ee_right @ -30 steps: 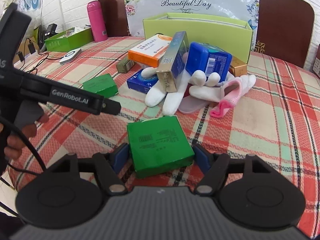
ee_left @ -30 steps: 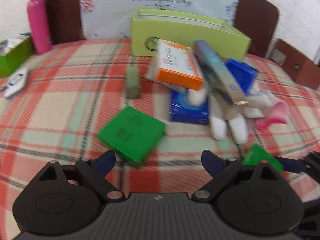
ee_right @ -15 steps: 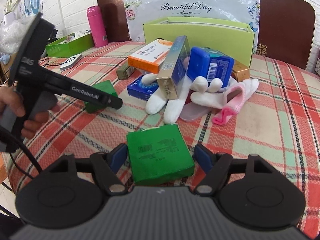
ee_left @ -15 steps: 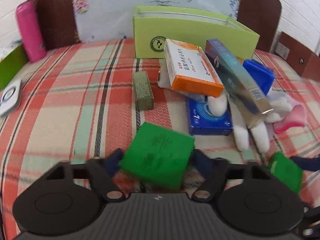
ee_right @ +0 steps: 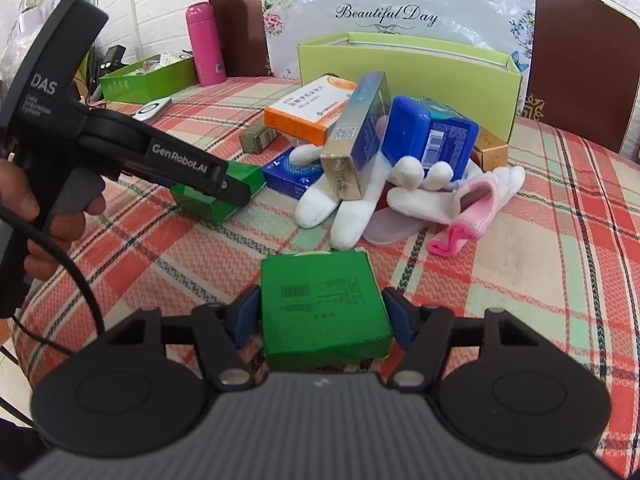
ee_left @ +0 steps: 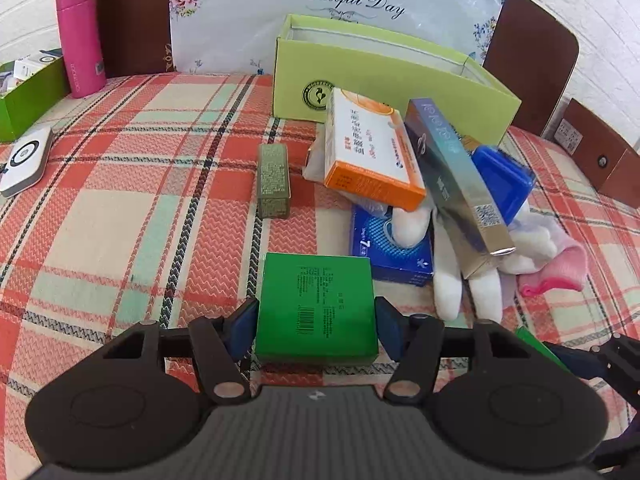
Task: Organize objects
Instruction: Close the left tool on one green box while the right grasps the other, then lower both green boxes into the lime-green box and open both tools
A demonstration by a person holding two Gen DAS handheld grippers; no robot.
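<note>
Gripping a green box (ee_left: pixel 316 308) w/ both pads, left tool (ee_left: pixel 316 322) has just been closing on it, low over the plaid table (ee_left: pixel 120 216). Right tool (ee_right: pixel 325 316) (jaws also just closing) clamps a second green box (ee_right: pixel 325 308). Behind: piled boxes, white gloves (ee_right: pixel 348 208), lime-green open box (ee_right: pixel 408 68).

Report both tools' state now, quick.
Left tool: just closed, gripping a green box.
Right tool: just closed further, gripping the other green box.
</note>
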